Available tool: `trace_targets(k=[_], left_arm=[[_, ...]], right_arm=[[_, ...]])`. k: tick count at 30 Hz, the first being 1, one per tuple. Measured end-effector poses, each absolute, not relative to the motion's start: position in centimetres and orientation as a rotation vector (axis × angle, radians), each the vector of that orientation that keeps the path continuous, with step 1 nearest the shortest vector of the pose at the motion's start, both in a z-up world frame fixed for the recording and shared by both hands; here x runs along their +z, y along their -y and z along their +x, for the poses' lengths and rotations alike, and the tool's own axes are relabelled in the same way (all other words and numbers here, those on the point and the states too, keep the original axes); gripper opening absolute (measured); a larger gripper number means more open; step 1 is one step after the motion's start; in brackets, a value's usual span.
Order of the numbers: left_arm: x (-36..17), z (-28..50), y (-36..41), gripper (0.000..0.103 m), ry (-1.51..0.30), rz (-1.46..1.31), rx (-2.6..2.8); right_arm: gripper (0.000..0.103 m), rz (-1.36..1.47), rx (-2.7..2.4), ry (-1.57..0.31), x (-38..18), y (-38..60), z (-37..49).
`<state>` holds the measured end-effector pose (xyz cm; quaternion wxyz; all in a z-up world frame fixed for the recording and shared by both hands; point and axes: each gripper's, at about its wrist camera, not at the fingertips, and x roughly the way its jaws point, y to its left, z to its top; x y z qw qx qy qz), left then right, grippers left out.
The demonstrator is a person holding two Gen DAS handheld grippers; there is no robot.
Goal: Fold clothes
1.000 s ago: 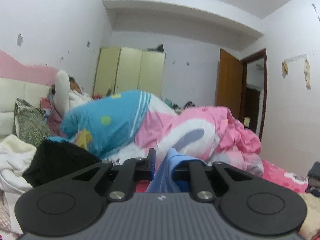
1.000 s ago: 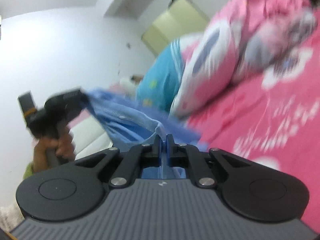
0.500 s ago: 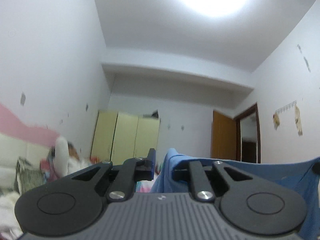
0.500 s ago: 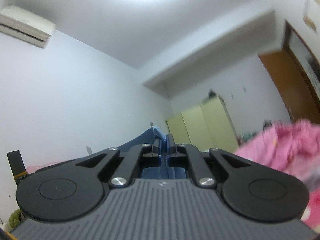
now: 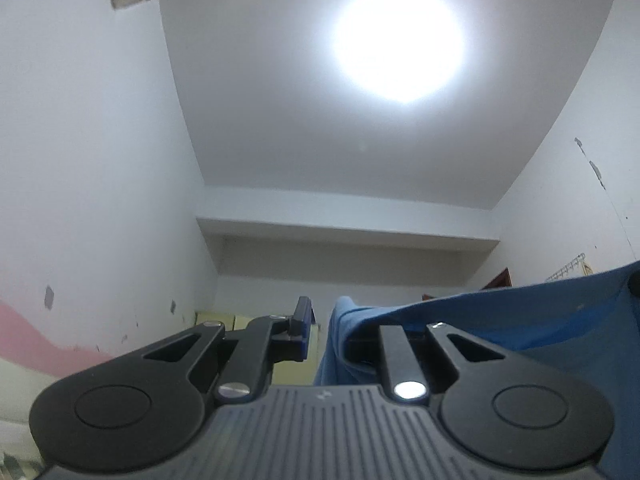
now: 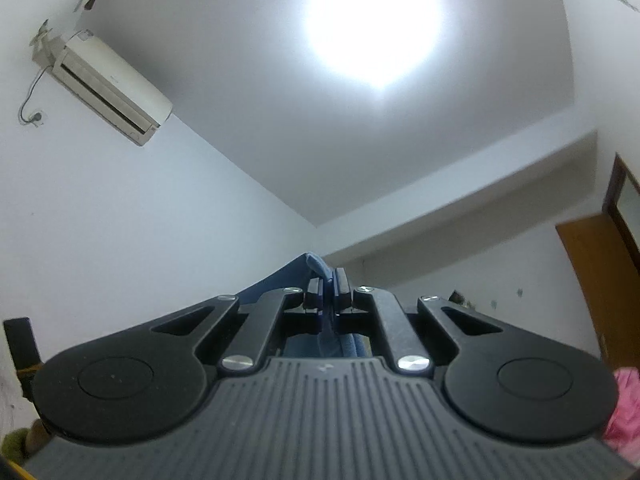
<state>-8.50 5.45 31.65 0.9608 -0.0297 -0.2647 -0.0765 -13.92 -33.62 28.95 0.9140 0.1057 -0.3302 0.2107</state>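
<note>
Up toward the ceiling: both tools tilt higher than a second ago, bed gone from view.
Left tool (image 5: 320,322) and right tool (image 6: 329,288) each pinch the blue garment (image 5: 500,320), lifted taut between them; likely shaking it out.

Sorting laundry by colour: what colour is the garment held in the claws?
Plain blue garment, no pattern visible; it shows best in the left wrist view.

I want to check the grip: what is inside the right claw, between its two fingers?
A fold of the blue garment is pinched inside the right claw and pokes out above the fingers. Its cloth runs off to the left. The rest hangs below the claw body, hidden.
</note>
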Motion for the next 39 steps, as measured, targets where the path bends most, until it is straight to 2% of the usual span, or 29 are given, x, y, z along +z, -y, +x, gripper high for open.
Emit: trace_targets(k=[5, 13, 20, 27, 28, 29, 30, 31, 32, 33, 34, 35, 37, 39], left_arm=[[31.9, -7.4, -4.2, 0.016, 0.512, -0.038, -0.143], [28.5, -0.4, -2.2, 0.016, 0.384, -0.016, -0.125], [23.3, 11.5, -0.8, 0.016, 0.223, 0.02, -0.073], [14.4, 25.7, -0.7, 0.019, 0.001, 0.081, -0.001], [12.4, 28.0, -0.8, 0.023, -0.065, 0.094, 0.0], [10.3, 30.4, -0.7, 0.035, -0.15, 0.114, -0.006], [8.1, 32.8, -0.6, 0.041, -0.235, 0.133, -0.012], [5.6, 35.2, -0.3, 0.051, -0.33, 0.159, -0.021], [2.5, 37.3, 0.2, 0.055, -0.436, 0.192, -0.034], [-0.6, 39.5, 0.7, 0.055, -0.541, 0.224, -0.047], [-3.3, 41.2, 1.0, 0.055, -0.635, 0.248, -0.054], [-5.4, 41.9, 1.1, 0.055, -0.698, 0.25, -0.056], [-8.5, 42.6, 1.0, 0.055, -0.777, 0.222, -0.074], [-8.8, 42.0, 0.2, 0.056, -0.777, 0.159, -0.095]], right_arm=[[0.003, 0.192, 0.406, 0.652, 30.2, 33.8, -12.8], [0.003, 0.235, 0.354, 0.529, 27.8, 34.4, -6.2], [0.003, 0.24, 0.292, 0.388, 24.6, 35.1, 5.3], [0.003, 0.247, 0.238, 0.186, 18.9, 32.8, 20.5], [0.003, 0.251, 0.232, 0.128, 17.1, 32.8, 23.1], [0.003, 0.249, 0.222, 0.084, 15.6, 32.6, 24.9], [0.006, 0.245, 0.21, 0.034, 13.9, 32.1, 27.0], [0.006, 0.246, 0.199, -0.045, 11.4, 31.6, 29.4], [0.01, 0.259, 0.185, -0.151, 9.0, 31.3, 31.8], [0.016, 0.273, 0.17, -0.252, 6.6, 31.1, 34.1], [0.031, 0.295, 0.151, -0.299, 5.0, 31.2, 34.7], [0.034, 0.317, 0.131, -0.346, 3.4, 31.4, 35.2], [0.034, 0.362, 0.091, -0.44, 0.2, 31.7, 36.4], [0.034, 0.406, 0.051, -0.534, -3.0, 31.9, 37.5]])
